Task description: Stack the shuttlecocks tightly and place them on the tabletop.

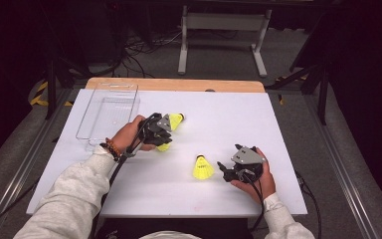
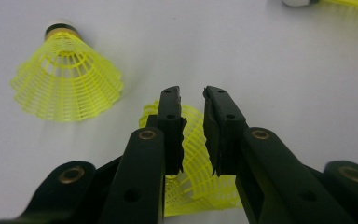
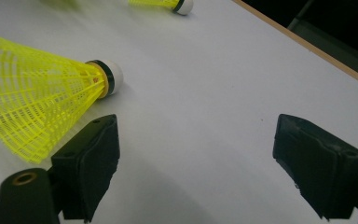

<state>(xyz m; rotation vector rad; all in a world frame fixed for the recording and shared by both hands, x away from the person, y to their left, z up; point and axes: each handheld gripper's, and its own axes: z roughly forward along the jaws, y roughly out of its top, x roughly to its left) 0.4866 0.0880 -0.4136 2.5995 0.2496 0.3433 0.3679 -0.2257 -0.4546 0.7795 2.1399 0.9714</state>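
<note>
Clearly the shuttlecock (image 2: 198, 158) is yellow mesh (skirt pinched by the left gripper (image 2: 192, 100)).

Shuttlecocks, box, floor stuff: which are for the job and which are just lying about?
For the job:
pinched shuttlecock in the left gripper jaws
near shuttlecock
far shuttlecock
clear box, probably where they go

Just lying about:
white frame on the floor
cables

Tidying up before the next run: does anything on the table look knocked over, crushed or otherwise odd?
Nothing is spilled or broken. The one oddity: the left tool pinches the mesh skirt of a yellow shuttlecock, which looks bent between its jaws. Another shuttlecock stands beside the open right tool, and the clear bin sits square.
</note>
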